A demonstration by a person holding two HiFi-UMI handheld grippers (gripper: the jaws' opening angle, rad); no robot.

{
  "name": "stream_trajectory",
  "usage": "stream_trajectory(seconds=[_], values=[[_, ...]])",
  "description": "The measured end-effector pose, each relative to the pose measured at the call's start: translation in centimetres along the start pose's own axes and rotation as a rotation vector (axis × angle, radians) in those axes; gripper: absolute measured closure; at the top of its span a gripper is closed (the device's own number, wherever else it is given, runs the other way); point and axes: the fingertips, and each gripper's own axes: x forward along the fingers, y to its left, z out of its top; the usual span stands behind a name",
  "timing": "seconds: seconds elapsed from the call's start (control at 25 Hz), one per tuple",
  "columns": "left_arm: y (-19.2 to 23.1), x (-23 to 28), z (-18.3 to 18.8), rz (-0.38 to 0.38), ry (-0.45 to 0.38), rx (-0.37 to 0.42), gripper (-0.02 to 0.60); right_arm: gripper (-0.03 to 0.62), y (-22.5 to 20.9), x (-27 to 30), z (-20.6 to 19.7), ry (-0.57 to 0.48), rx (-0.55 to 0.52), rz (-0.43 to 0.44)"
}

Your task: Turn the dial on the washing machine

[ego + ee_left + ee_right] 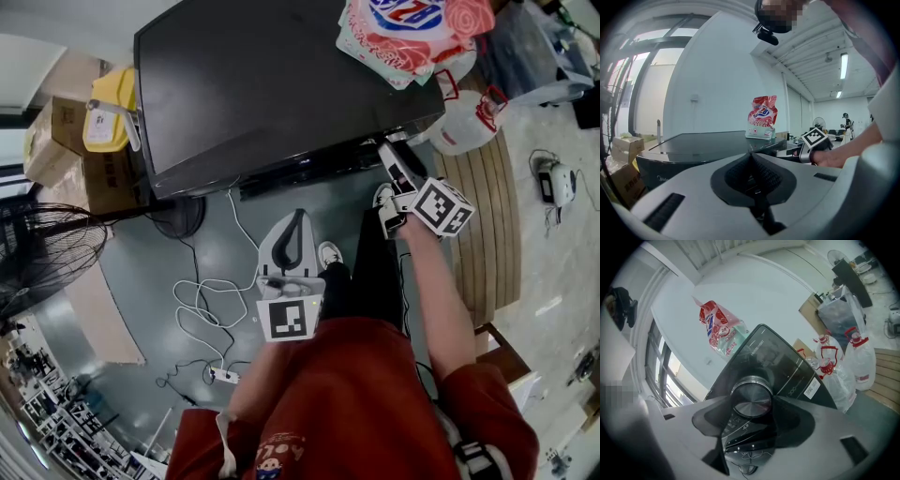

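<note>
This is a bare workshop or test hall, not a home. The black glass-topped washing machine (262,84) stands loose on a grey painted floor (141,272). Brown cardboard boxes (70,141) sit at ten o'clock, a black wire-caged fan (42,258) at nine, a slatted wooden pallet (497,244) at three and a white power strip (223,375) at seven. Long white tube lights (843,65) hang overhead.

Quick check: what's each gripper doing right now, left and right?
Left gripper: closed, holding nothing.
Right gripper: closed on the washing machine's dial.
</note>
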Motion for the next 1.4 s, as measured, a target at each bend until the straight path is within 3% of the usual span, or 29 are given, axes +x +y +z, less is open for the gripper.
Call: stream_trajectory(seconds=[0.2,0.48,0.64,1.04,1.4], values=[[-0.2,0.2,0.0,-0.003,0.003,-0.004,0.572,0.316,-0.1,0.0,0.4,-0.043,0.078,0.023],[-0.5,0.2,-0.1,-0.006,0.005,-0.001,0.572,0.316,-0.8,-0.2,0.3,-0.124,0.392,0.119],[-0.7,0.1,-0.2,-0.006,0.008,0.001,0.572,0.316,-1.0,-0.3,0.3,-0.144,0.442,0.138],[-0.8,-0.3,-0.1,-0.004,0.004,0.005,0.572,0.308,-0.5,-0.2,0.2,-0.107,0.378,0.123],[-0.8,-1.1,0.7,-0.009,-0.024,0.006,0.572,0.229,1.2,-1.1,-0.8,-0.024,0.126,0.051]])
